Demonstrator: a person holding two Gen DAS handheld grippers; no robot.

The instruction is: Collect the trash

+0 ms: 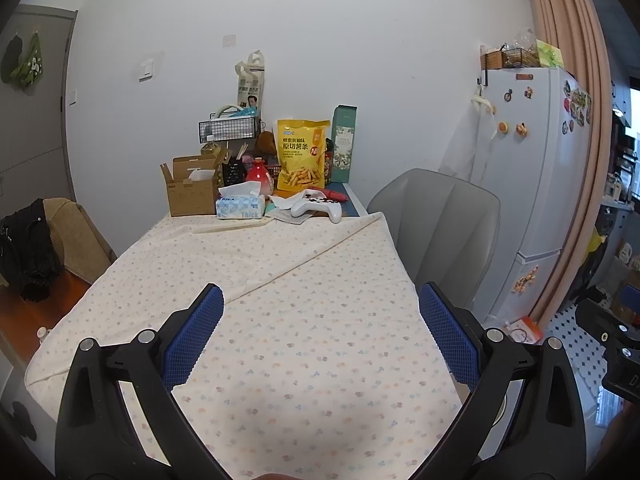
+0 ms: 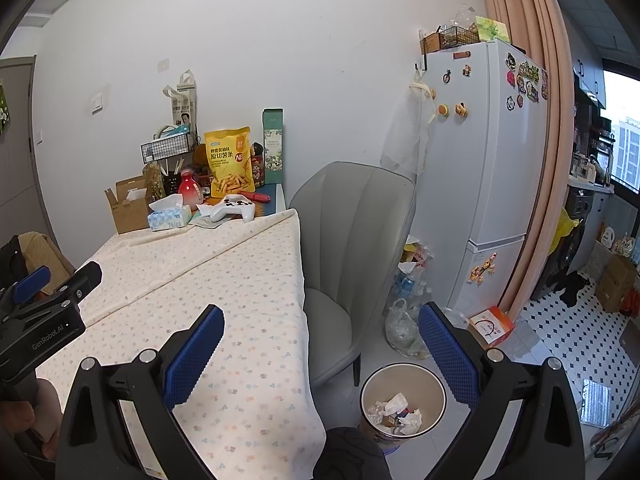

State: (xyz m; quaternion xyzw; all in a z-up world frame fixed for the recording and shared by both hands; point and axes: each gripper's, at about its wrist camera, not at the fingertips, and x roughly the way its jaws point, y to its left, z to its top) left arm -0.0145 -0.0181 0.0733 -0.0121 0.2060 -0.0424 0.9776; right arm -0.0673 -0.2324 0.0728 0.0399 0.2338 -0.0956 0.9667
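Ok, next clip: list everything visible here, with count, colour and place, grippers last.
tablecloth: 1, cream with small flowers, over the table
tissue pack: 1, blue and white, far end of table
cardboard box: 1, brown, open, left of the tissues
game controller: 1, white, right of the tissues
snack bag: 1, yellow, upright by the wall
green carton: 1, tall, right of the snack bag
chair: 1, grey, right of the table
fridge: 1, white, magnets on it
bin: 1, beige, on the floor, crumpled paper inside
left gripper: black with blue pads, open, empty, over the cloth
right gripper: same, open, empty
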